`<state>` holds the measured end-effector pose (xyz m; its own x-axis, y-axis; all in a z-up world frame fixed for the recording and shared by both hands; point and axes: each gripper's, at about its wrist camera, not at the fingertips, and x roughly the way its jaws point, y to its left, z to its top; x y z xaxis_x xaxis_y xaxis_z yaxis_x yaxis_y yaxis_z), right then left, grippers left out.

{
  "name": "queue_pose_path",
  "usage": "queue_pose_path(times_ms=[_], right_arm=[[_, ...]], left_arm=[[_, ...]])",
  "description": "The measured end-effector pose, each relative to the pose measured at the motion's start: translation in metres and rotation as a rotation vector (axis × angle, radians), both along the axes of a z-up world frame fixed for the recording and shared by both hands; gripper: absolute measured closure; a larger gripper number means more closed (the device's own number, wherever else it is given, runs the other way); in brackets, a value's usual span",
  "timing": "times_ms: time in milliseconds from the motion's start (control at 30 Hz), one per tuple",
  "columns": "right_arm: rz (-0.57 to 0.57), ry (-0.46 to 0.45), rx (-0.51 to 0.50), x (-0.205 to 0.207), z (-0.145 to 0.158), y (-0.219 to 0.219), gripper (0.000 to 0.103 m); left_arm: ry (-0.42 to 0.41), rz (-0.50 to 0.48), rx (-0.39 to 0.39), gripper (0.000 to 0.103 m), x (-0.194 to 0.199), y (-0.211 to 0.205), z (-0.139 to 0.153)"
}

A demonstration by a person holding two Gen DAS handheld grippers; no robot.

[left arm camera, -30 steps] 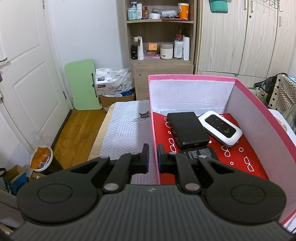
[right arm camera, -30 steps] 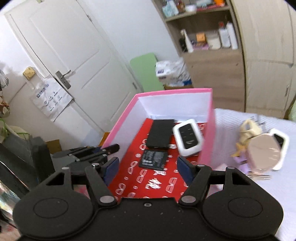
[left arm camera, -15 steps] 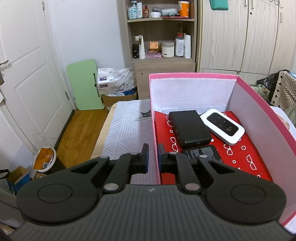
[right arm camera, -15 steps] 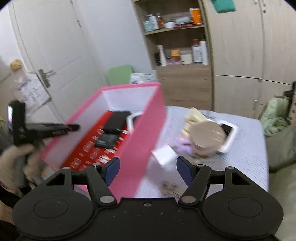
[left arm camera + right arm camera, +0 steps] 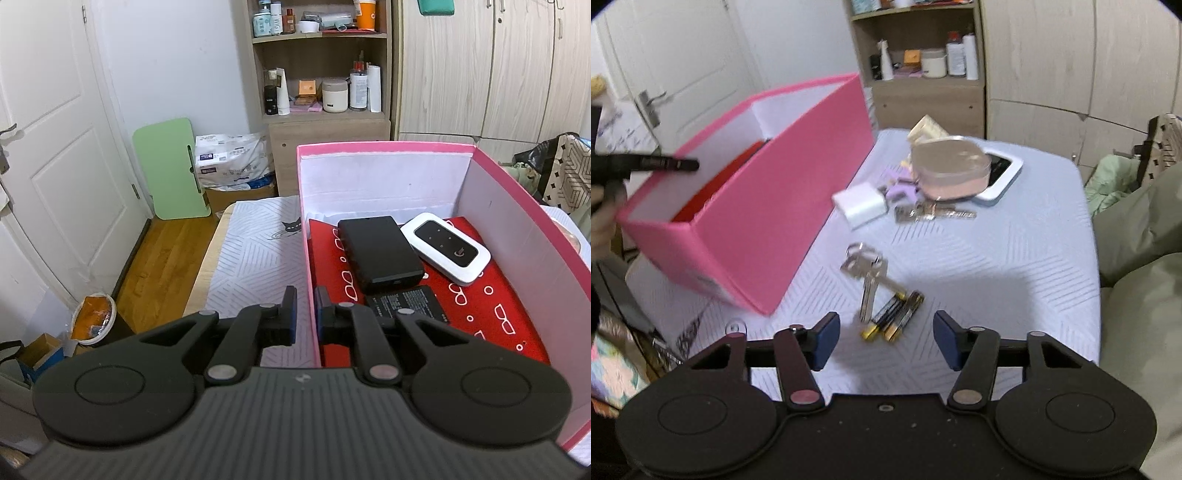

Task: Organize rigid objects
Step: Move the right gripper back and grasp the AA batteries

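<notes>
Already the pink box (image 5: 388, 155) holds a black case (image 5: 380, 253), a white router (image 5: 445, 248) and a flat battery pack (image 5: 410, 302). The left hand-held gripper (image 5: 306, 312) is clamped on the box's side wall. On the surface (image 5: 1015, 258) beside the box, keys (image 5: 866, 273), batteries (image 5: 894, 317) and a white charger (image 5: 862, 205) are not yet sorted. The right hand-held gripper (image 5: 884, 341) hovers over the batteries, fingers wide apart.

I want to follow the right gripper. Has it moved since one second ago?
Yes. The right gripper has swung right, away from the pink box; it now hangs open above the batteries on the table.
</notes>
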<state>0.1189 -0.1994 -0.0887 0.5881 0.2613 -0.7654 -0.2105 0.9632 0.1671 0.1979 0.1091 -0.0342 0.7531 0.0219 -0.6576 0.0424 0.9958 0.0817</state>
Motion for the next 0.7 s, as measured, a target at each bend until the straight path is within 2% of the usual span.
queue_pose_path(times_ms=[133,233,367,467,533,700], right_arm=[[-0.027,0.022,0.037,0.004,-0.007,-0.004,0.061],[-0.051,0.032,0.091,0.008,-0.007,-0.011,0.061],[-0.071,0.074,0.105,0.014,-0.010,-0.005,0.060],[-0.086,0.067,0.049,0.020,-0.015,0.008,0.060],[-0.085,0.056,-0.020,0.023,-0.014,0.017,0.080],[-0.004,0.100,-0.087,0.032,-0.010,0.020,0.080]], left_arm=[[0.001,0.003,0.003,0.091,-0.001,0.000,0.000],[0.002,0.005,0.006,0.091,-0.001,0.000,0.000],[0.001,0.004,0.004,0.091,-0.001,0.000,0.001],[0.000,0.003,-0.002,0.091,-0.001,0.000,0.001],[0.001,0.003,0.001,0.091,-0.001,0.000,0.000],[0.000,0.002,-0.002,0.091,-0.001,0.001,0.000]])
